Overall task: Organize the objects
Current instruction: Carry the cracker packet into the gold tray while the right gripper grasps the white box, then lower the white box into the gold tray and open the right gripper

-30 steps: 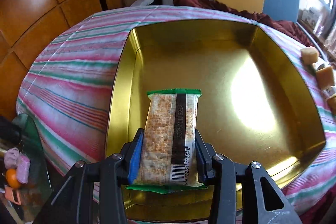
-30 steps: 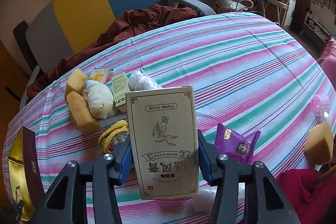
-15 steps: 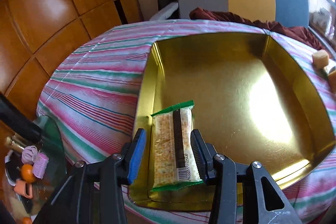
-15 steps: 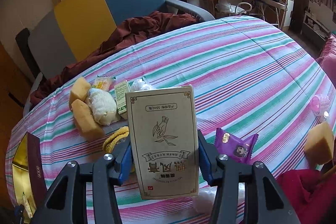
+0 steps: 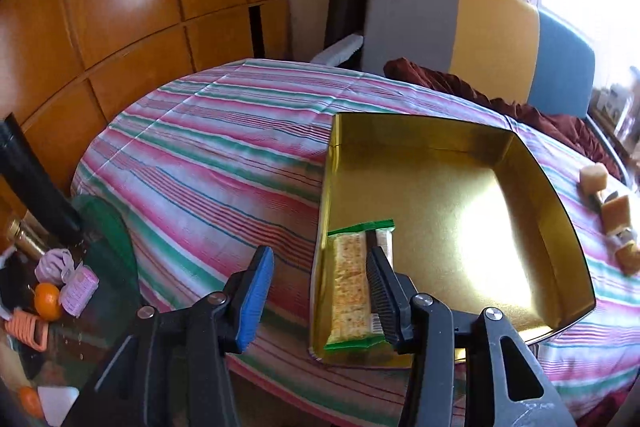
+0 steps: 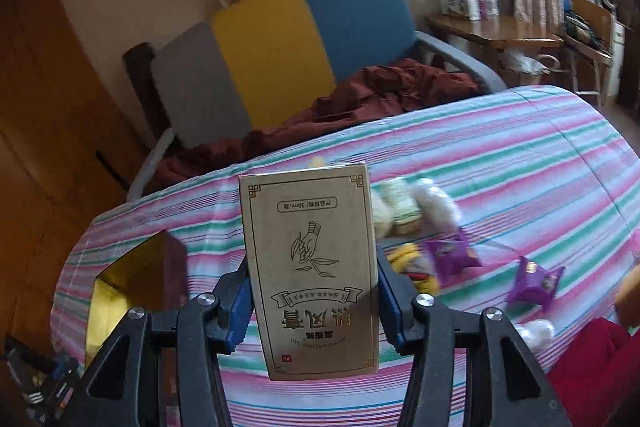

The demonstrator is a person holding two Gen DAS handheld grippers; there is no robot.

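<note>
A cracker packet [image 5: 352, 287] with green ends lies flat in the near left corner of the gold tin [image 5: 532, 163] on the striped table. My left gripper [image 5: 318, 293] is open and empty, raised above the tin's left wall and clear of the packet. My right gripper [image 6: 314, 301] is shut on a tan carton [image 6: 310, 267] with a printed hand drawing, held upright above the table. The gold tin [image 6: 120, 283] shows at the left in the right wrist view.
Sponge-like cubes [image 5: 594, 179] lie right of the tin. Purple sachets [image 6: 452, 257], white bundles [image 6: 434, 205] and a yellow item [image 6: 404, 255] lie on the cloth. A glass side table [image 5: 100, 267] with an orange [image 5: 47, 301] stands left. A grey-yellow-blue chair [image 6: 280, 55] holds a maroon cloth.
My left gripper opened, let go of the cracker packet in the tin, and drew back up and to the left. My right gripper carried the carton up and leftward toward the tin.
</note>
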